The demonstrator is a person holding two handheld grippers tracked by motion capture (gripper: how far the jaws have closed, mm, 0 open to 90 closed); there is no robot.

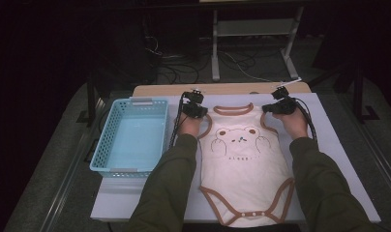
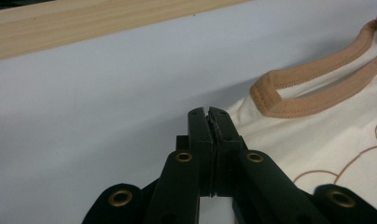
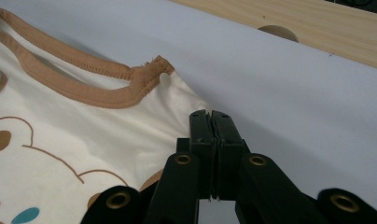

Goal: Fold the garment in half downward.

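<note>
High view shows the cream bodysuit (image 1: 244, 171) lying flat along the middle of the white table cover (image 1: 338, 145), its snap end at the near edge. The left gripper (image 1: 202, 112) and right gripper (image 1: 267, 109) sit at its two shoulders, jaws pressed together (whether fabric is pinched between them I cannot tell). Bare cover lies open to the right and beyond the brown neckline (image 1: 233, 110). A blue basket (image 1: 130, 137) stands just left of the person's left sleeve (image 1: 164, 188), crowding that side.
</note>
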